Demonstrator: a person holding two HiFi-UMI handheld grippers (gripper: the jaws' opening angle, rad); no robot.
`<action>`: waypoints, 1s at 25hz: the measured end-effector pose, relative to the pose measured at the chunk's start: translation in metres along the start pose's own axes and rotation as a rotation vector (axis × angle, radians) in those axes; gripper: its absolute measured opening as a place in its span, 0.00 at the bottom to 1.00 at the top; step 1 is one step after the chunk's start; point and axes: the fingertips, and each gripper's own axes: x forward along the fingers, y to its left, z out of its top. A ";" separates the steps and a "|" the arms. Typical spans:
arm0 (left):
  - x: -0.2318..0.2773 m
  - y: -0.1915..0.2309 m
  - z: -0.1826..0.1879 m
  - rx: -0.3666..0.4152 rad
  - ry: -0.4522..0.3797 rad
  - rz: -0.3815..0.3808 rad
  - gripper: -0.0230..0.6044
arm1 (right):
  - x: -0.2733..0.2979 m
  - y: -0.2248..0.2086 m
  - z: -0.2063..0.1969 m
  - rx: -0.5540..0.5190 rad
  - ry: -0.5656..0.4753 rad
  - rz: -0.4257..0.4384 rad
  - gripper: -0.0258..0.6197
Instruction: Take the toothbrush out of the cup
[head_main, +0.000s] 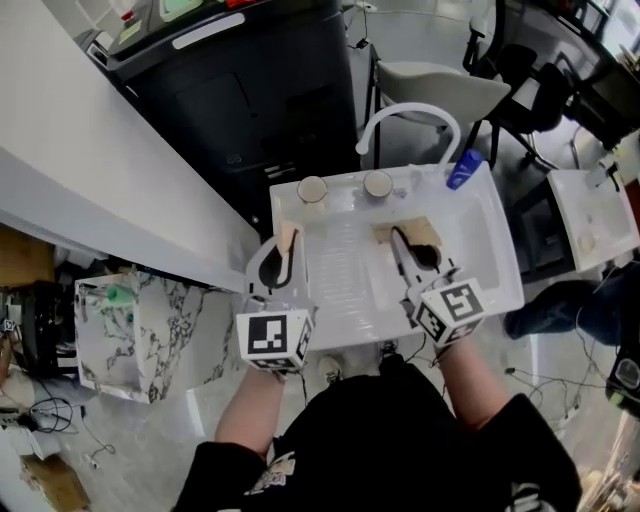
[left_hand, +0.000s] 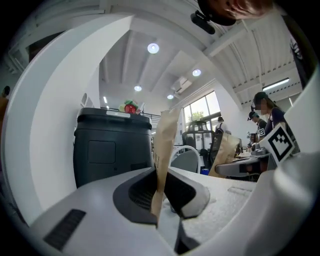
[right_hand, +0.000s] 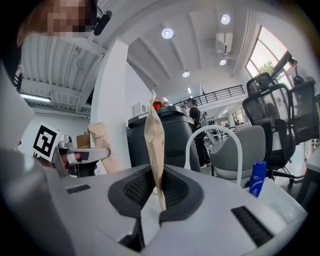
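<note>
Left gripper (left_hand: 159, 199) and right gripper (right_hand: 159, 194): I am keeping both sets of fingers closed, each pinching the near end of a flat brown paper packet. No bare toothbrush is showing. I am judging the left packet (left_hand: 165, 150) and the right packet (right_hand: 155, 145) to be wrapped toothbrushes. Both are hanging over the near part of the sink (head_main: 500, 255), the left one at its left edge, well apart from the left cup (head_main: 312, 189) and right cup (head_main: 378, 183) on the far rim.

Risks: the thin paper is offering little purchase, so a quick swing could make a packet pivot or slide out. A free tip could also catch the faucet (head_main: 410, 112).

Each packet's long axis is running out along the fingers, its free end pointing far and somewhat upward.
</note>
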 end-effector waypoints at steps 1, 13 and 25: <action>-0.009 -0.001 -0.002 -0.004 0.006 -0.004 0.09 | -0.002 0.006 0.000 0.000 -0.002 -0.001 0.08; -0.077 0.005 -0.012 -0.044 0.019 -0.049 0.09 | -0.031 0.055 0.004 -0.012 -0.007 -0.040 0.08; -0.116 -0.017 -0.041 -0.065 0.045 -0.197 0.09 | -0.086 0.096 -0.005 -0.041 -0.022 -0.157 0.08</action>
